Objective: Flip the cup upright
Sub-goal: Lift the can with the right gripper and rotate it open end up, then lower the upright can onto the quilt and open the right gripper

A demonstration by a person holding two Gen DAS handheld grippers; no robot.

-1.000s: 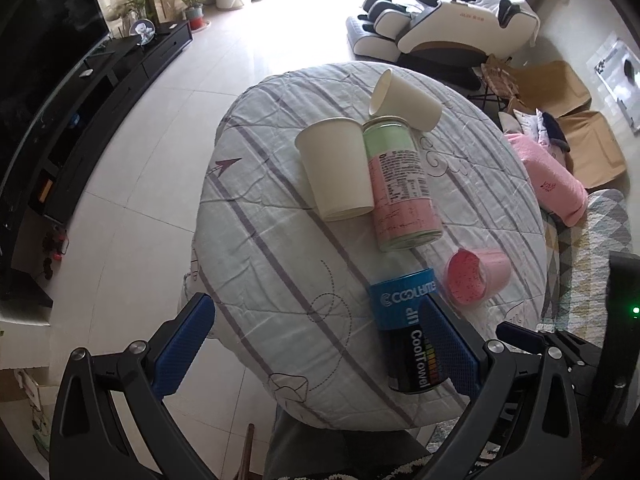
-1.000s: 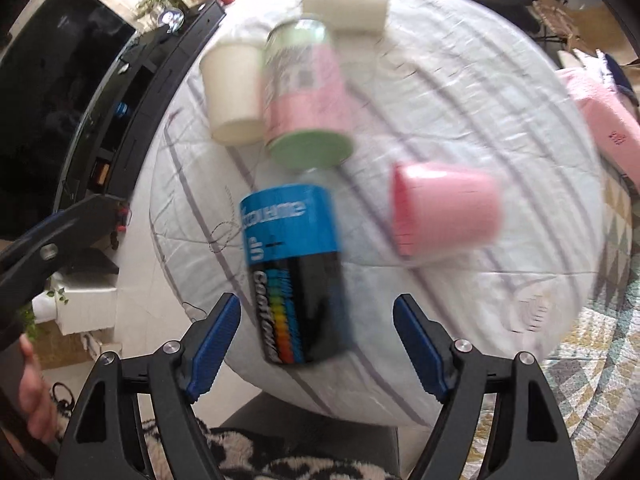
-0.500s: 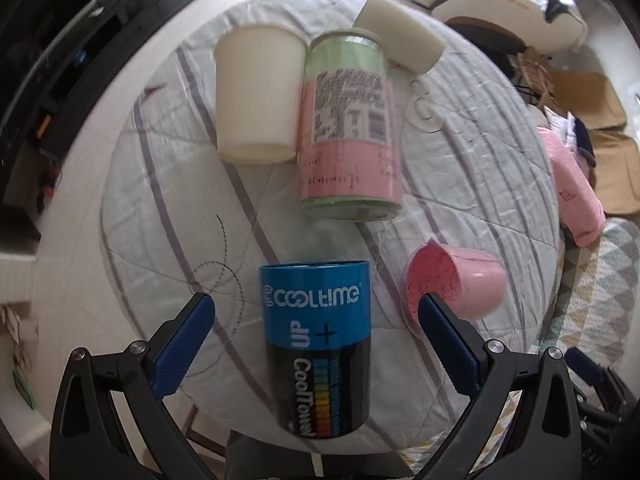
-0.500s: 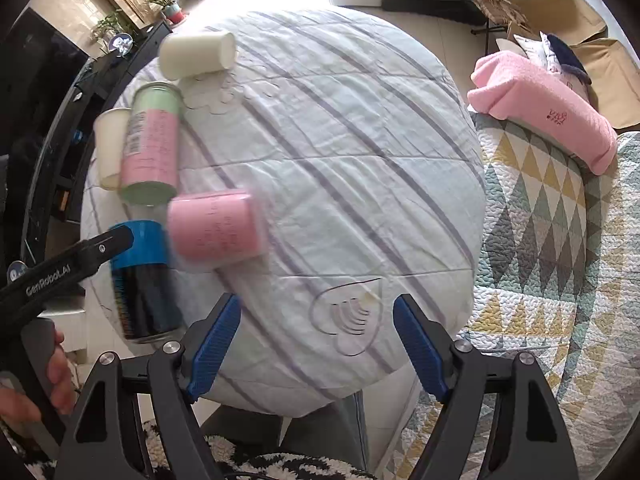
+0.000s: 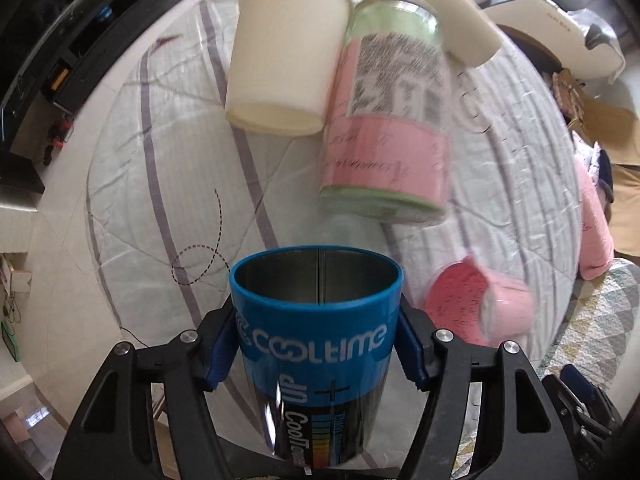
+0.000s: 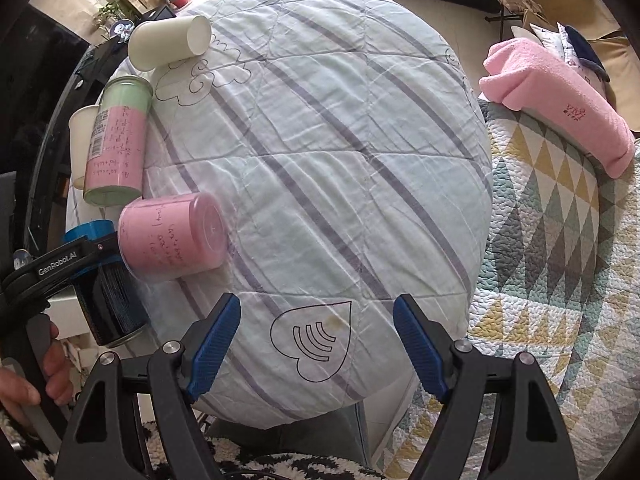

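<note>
While the left gripper [image 5: 318,354] pinched the blue can [image 5: 316,344], its two blue pads [image 5: 222,350] pressed on both sides of the can, just under the rim. The can's open mouth faced the camera, and its inside looked shiny and gray. White letters ran across its blue band, and the lower part was black with a rainbow patch. In the right wrist view the can [image 6: 106,284] was at the table's [image 6: 320,140] left edge, with the left gripper's arm [image 6: 52,262] across it.

The right gripper [image 6: 316,338] had its jaws spread wide. It held nothing and touched nothing. It hung over the near edge of the table, above a heart drawing [image 6: 314,338].

The pink cup [image 6: 172,238] lay on its side, just beside the can. Its flat bottom faced the middle of the table. It had dark writing on it. In the left wrist view the pink cup [image 5: 478,306] looked blurry, to the right of the can.

A pink and green can [image 6: 118,144] lay on its side past the pink cup. A white cup [image 6: 82,144] lay right beside it. Another white cup [image 6: 170,42] lay on its side farther back. A pink towel [image 6: 556,100] sat on a quilt [image 6: 560,248] off to the right.
</note>
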